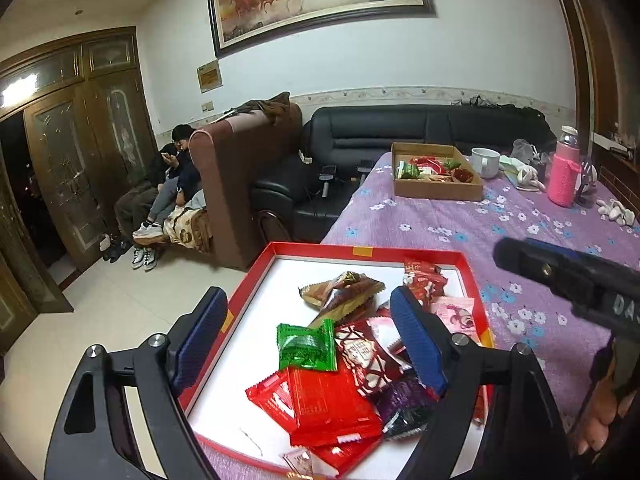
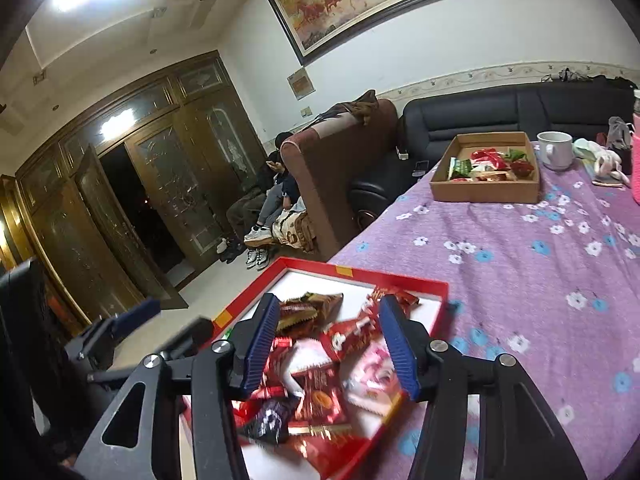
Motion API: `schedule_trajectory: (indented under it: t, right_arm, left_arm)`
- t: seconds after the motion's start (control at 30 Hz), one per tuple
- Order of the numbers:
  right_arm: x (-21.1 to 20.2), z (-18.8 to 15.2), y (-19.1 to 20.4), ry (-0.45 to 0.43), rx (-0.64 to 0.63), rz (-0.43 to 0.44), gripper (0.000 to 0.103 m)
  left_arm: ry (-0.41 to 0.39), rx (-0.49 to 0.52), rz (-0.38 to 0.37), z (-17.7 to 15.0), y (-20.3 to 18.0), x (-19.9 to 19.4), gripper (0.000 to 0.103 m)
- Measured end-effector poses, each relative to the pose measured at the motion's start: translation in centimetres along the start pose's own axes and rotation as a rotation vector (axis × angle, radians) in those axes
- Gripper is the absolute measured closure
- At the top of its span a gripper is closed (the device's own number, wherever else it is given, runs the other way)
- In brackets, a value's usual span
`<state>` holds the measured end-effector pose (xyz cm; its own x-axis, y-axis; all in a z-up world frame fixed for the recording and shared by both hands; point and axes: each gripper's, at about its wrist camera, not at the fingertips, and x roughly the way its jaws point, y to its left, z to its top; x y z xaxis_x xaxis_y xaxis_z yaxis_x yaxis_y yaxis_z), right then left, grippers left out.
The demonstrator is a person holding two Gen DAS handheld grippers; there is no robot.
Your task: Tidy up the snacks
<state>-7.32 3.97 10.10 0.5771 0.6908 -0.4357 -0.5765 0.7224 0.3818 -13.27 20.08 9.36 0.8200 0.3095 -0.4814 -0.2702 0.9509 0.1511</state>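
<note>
Both grippers hang over the red box (image 1: 256, 264) of snack packets (image 1: 332, 360) at the near table edge. The left gripper (image 1: 308, 340) and right gripper (image 2: 328, 340) stand apart, holding nothing; a cardboard tray (image 1: 438, 192) sits farther away

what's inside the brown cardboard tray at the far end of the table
The brown cardboard tray holds a few snack packets: a green one at its left, red ones in the middle. Its near wall hides the bottom, so anything lying flat there cannot be seen.

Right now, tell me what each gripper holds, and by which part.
Nothing. The left gripper and right gripper both stand open over the snacks in the red box, pads touching nothing.
</note>
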Motion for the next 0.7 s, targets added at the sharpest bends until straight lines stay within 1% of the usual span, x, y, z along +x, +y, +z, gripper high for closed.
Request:
schedule_trajectory:
  t: [0.3,0.43,0.7]
  right_arm:
    - [-4.1,-1.8,-0.1,-0.022,-0.04,-0.008,0.04]
    - [-4.9,-2.4,-0.4,-0.02,-0.03,0.008,0.039]
    - [-4.4,-3.3,1.2,0.008,-0.091,0.025,0.039]
  left_arm:
    - [0.011,-0.014,-0.039,0.5,-0.9,-1.9,0.018]
    - [0.01,-0.015,-0.05,0.4,-1.1,-2.4,0.018]
    - [0.016,-0.033,-0.008,0.1,-0.5,-2.2,0.018]
